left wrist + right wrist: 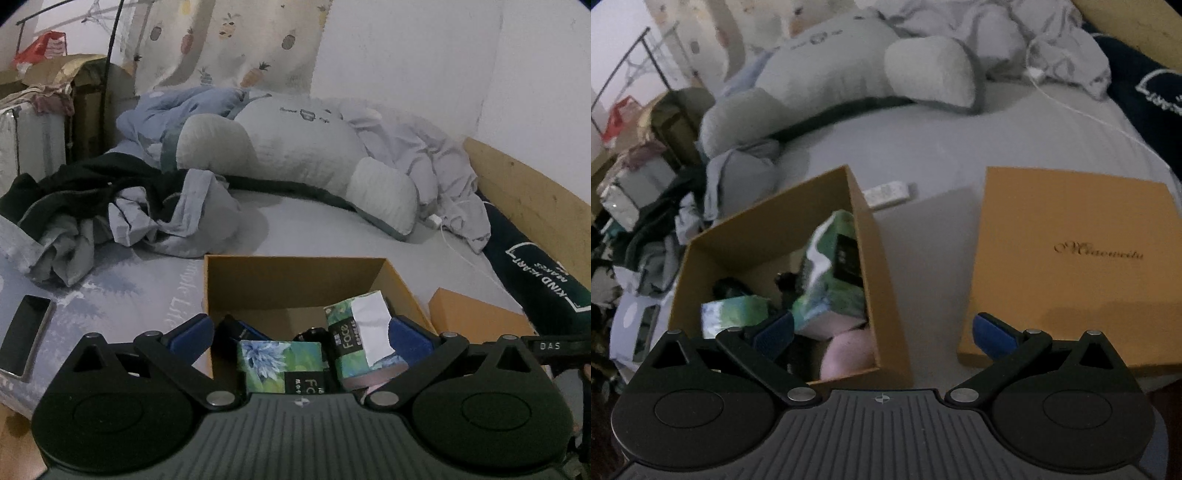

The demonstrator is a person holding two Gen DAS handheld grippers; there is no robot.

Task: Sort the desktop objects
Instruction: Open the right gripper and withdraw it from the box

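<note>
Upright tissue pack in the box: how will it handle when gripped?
The upright tissue pack is probably soft and light, its wrapper crumpled, so it should squash under the tongs. Film looks glossy, maybe slippery. It leans on the box wall, so it may topple.

Box lid [1071, 266] partly behind tool.

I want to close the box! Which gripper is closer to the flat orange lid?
The right gripper: one finger sits over the lid's near edge. The left gripper hangs over the open box, with the lid off to its right.
</note>
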